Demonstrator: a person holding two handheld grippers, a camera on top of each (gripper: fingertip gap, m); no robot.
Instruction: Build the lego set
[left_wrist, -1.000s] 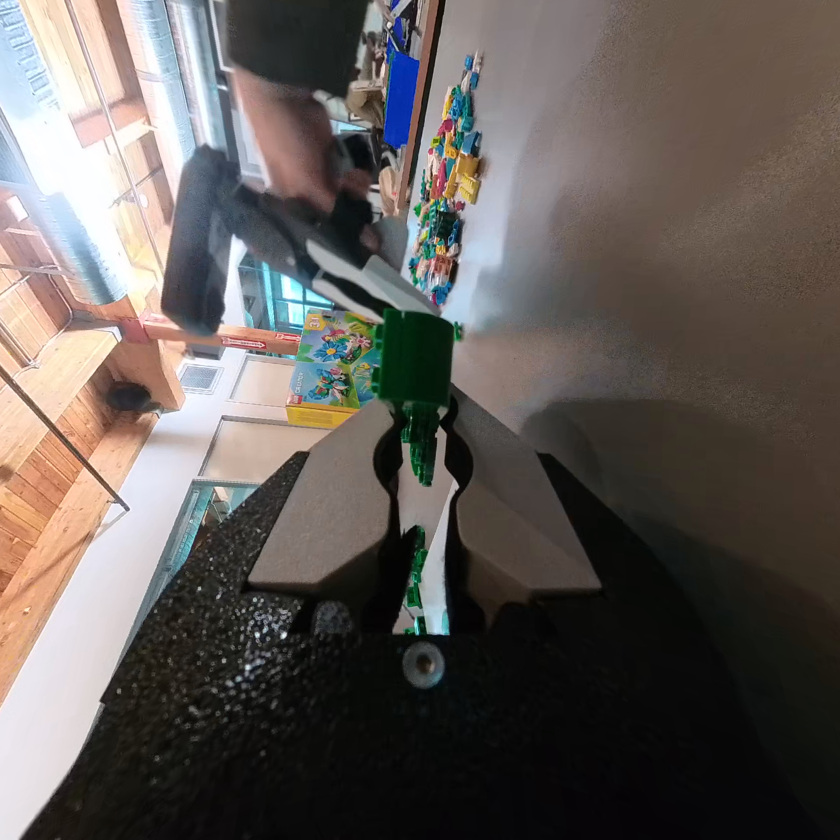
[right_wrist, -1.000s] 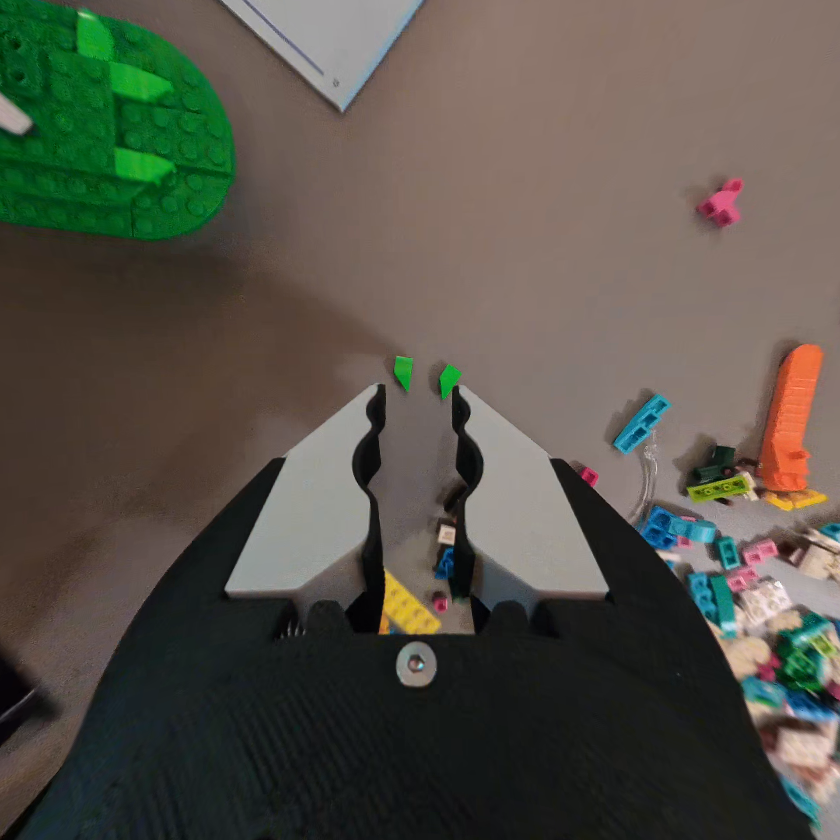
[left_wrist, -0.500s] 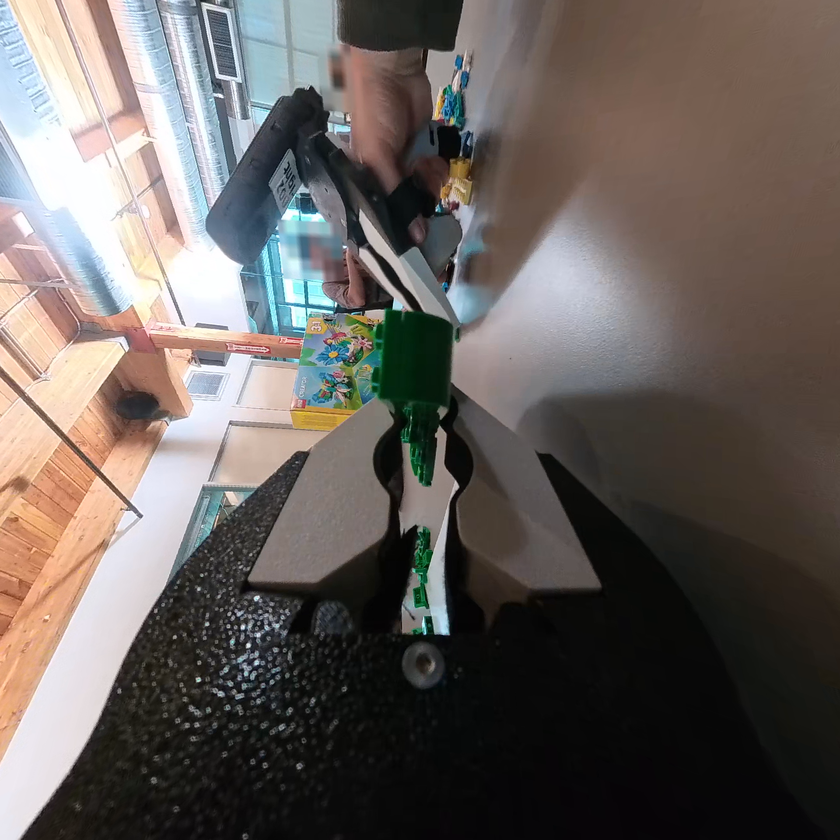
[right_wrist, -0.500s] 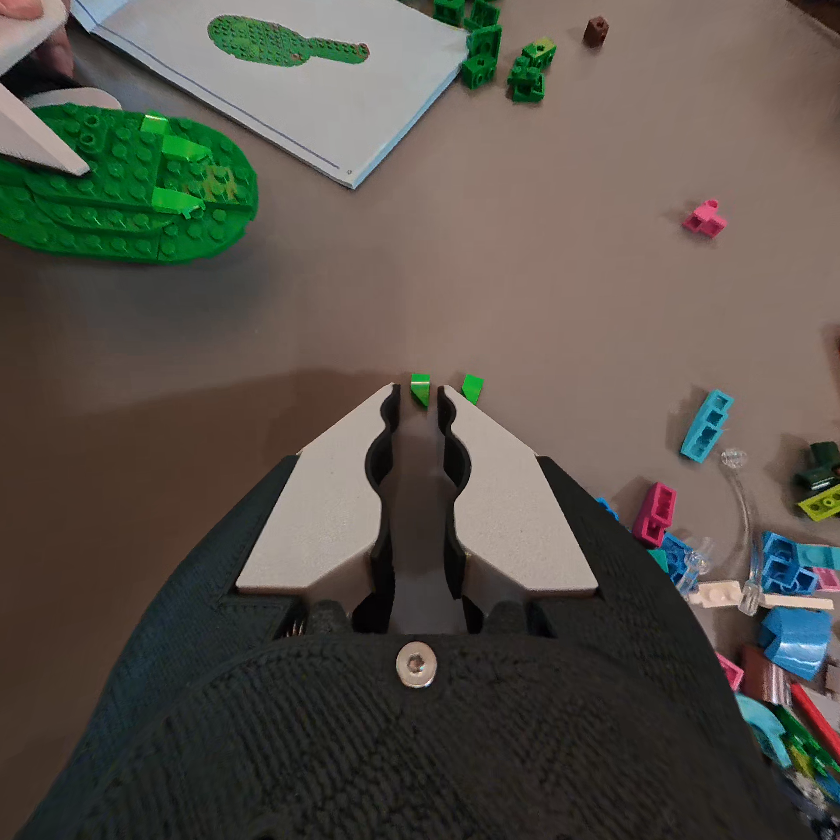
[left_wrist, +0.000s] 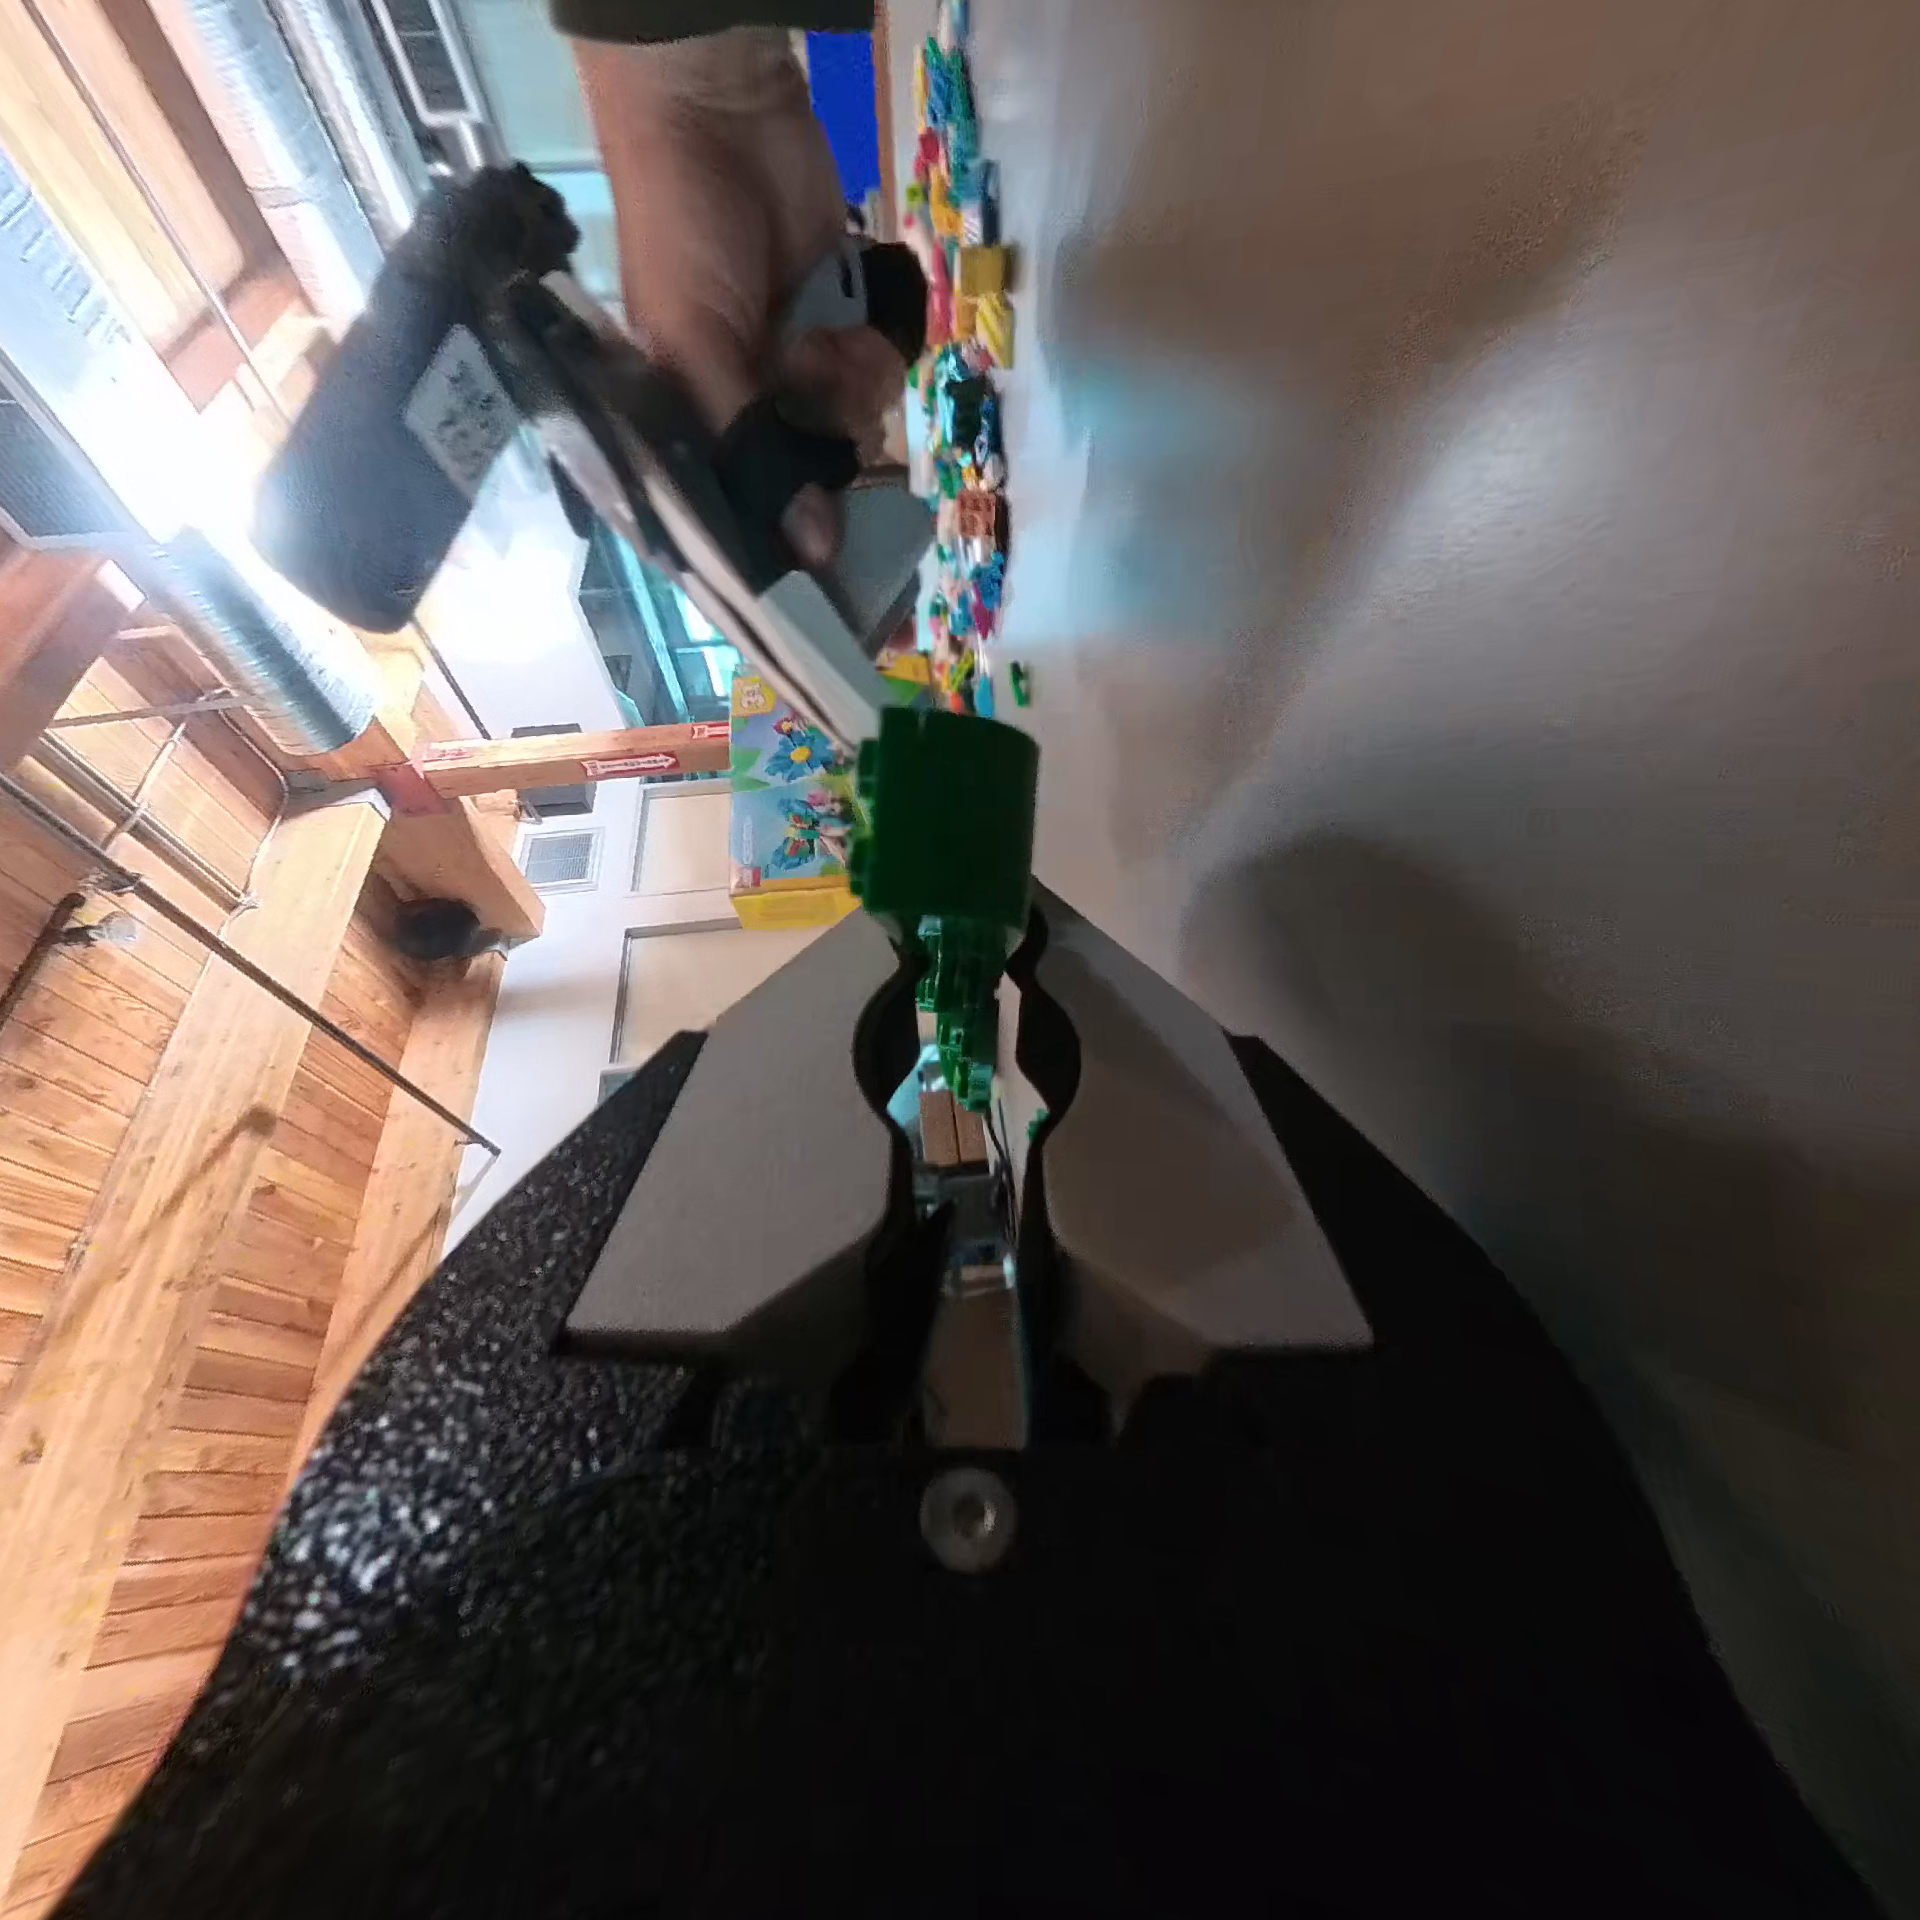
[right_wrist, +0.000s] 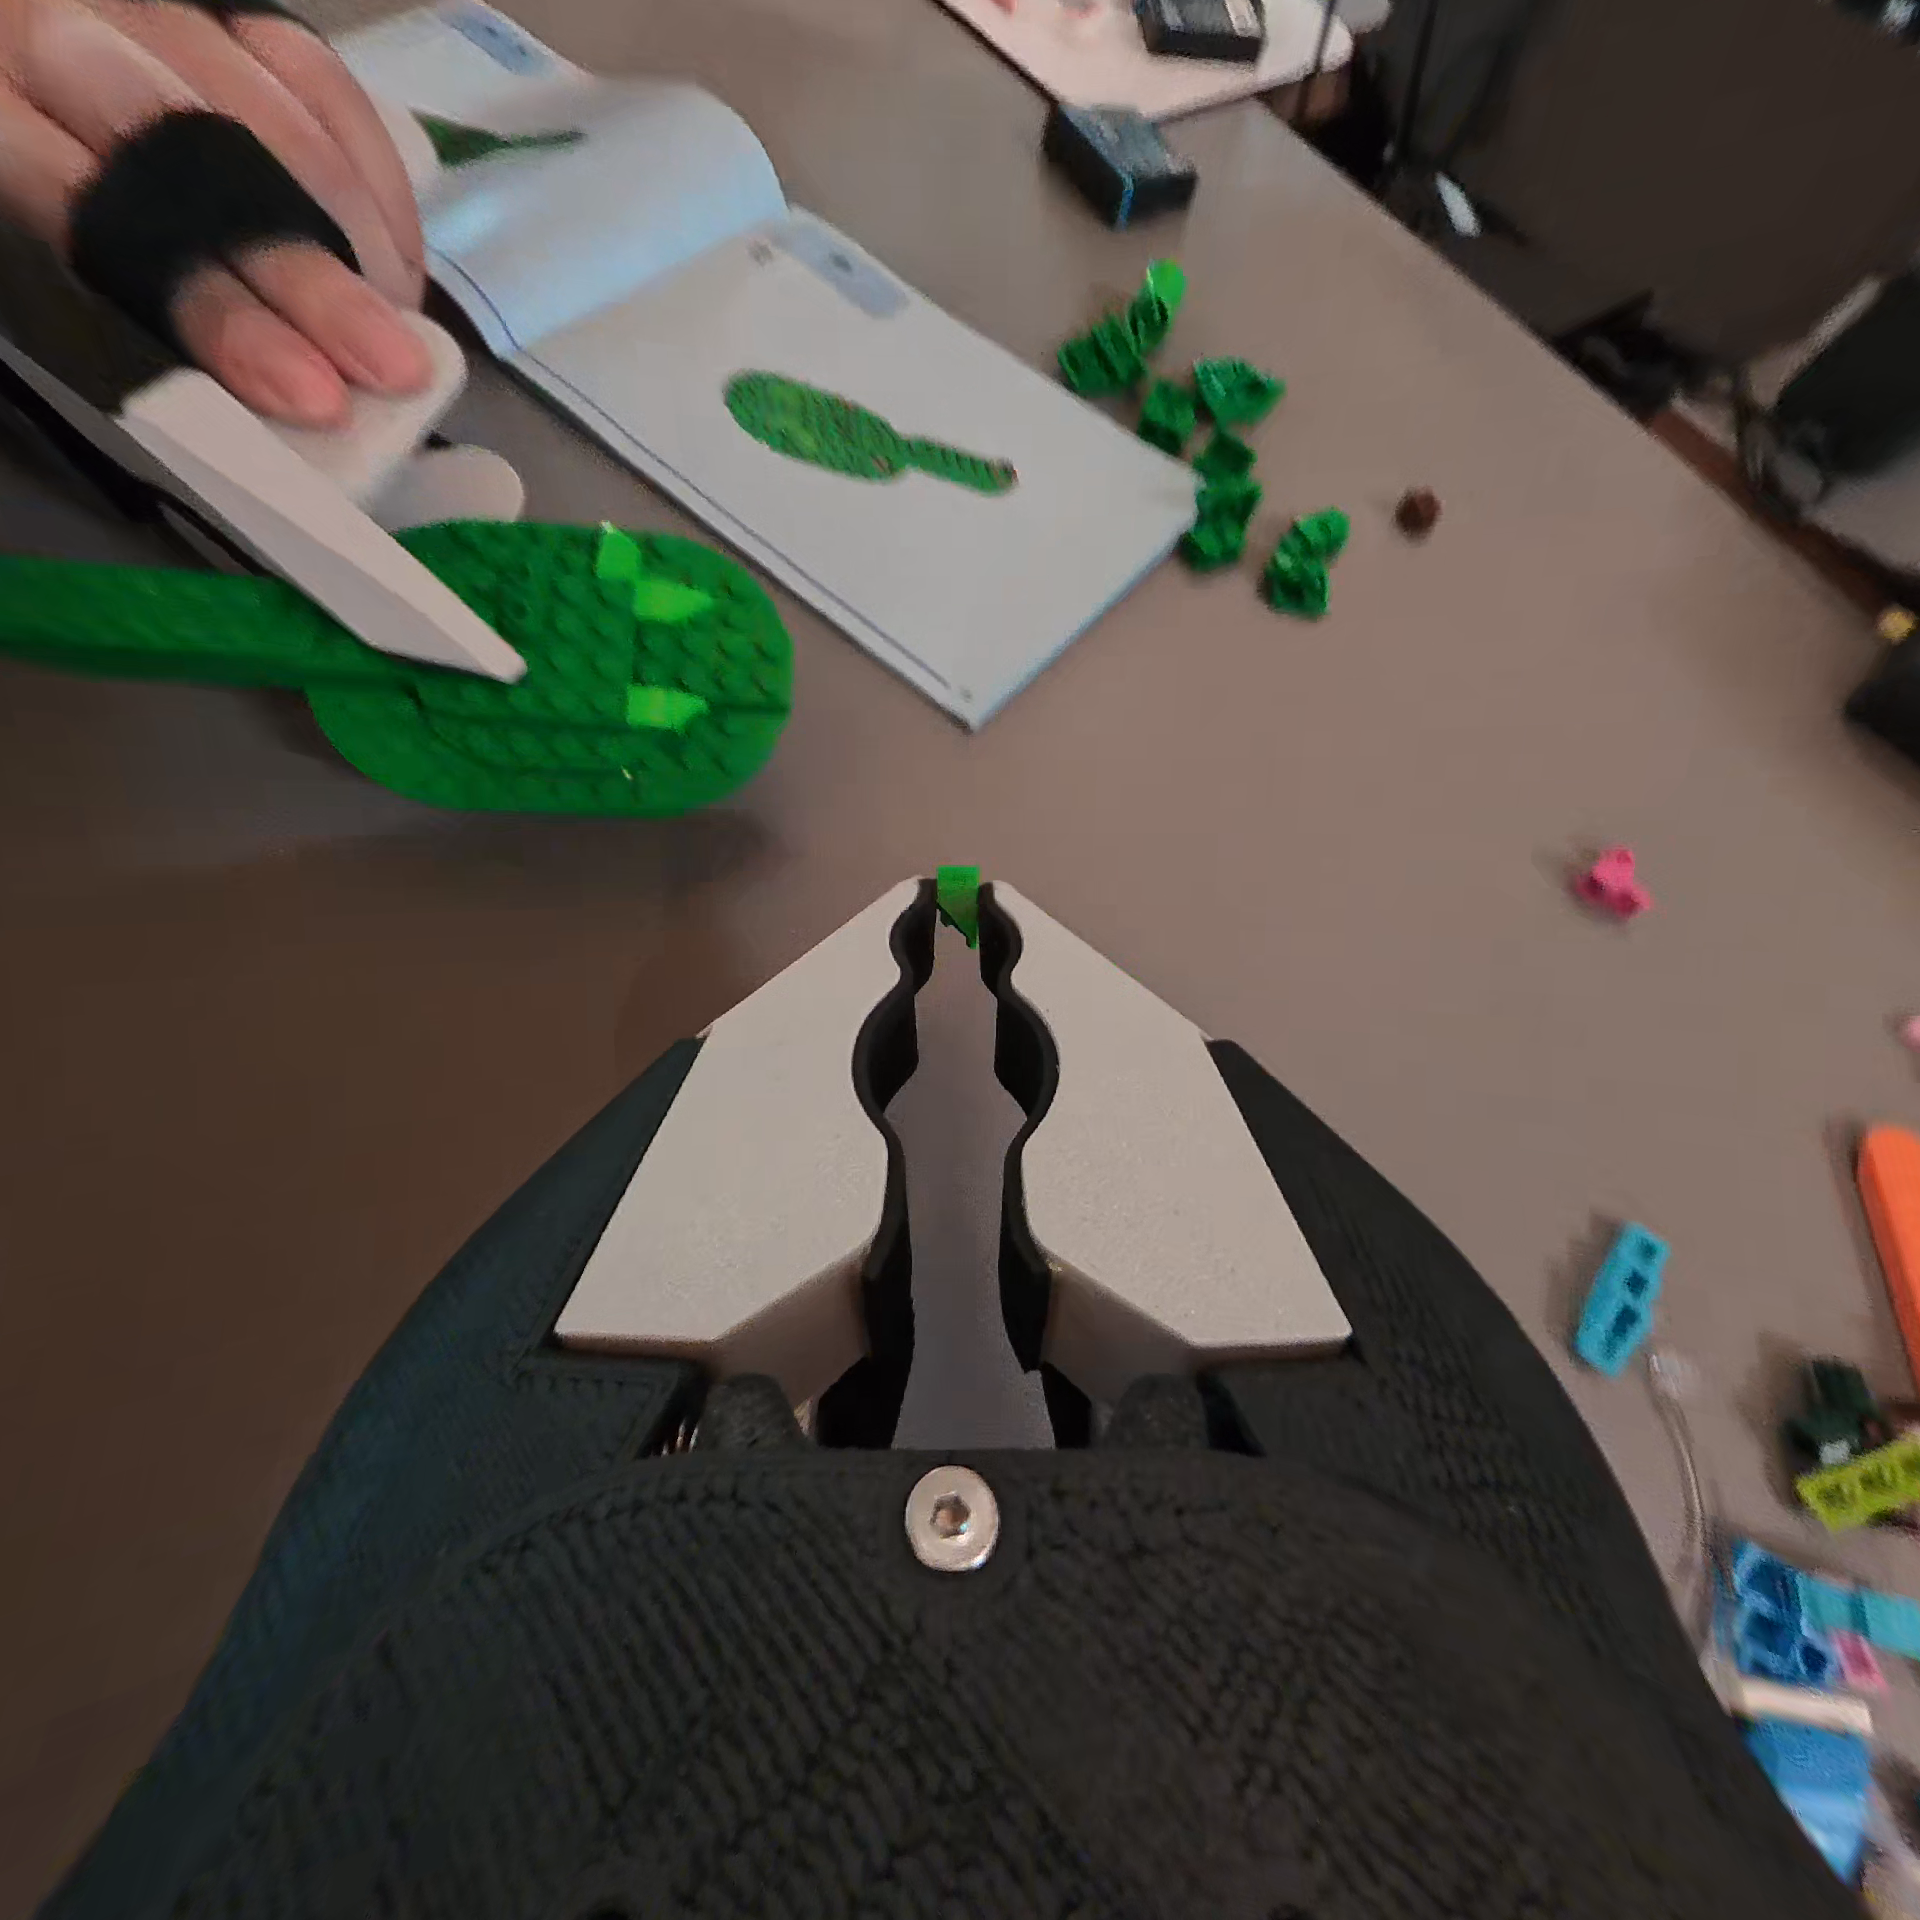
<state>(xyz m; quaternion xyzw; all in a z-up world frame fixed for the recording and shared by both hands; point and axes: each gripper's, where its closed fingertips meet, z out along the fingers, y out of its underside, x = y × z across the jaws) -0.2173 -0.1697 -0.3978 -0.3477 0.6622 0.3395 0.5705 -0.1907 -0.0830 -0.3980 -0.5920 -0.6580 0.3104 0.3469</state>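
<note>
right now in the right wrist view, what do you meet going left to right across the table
green leaf build → small green piece in the right gripper → dark green bricks → brown stud → pink piece

Printed writing shows on the yellow-edged flower-printed cardboard box (left_wrist: 787, 821), on the red-and-white sign (left_wrist: 632, 766) on the wooden beam beside that box, and on the white sticker (left_wrist: 457, 400) above it; none is given here.

Left view rolled sideways, right looks down; both share green build (right_wrist: 582, 675)
</note>
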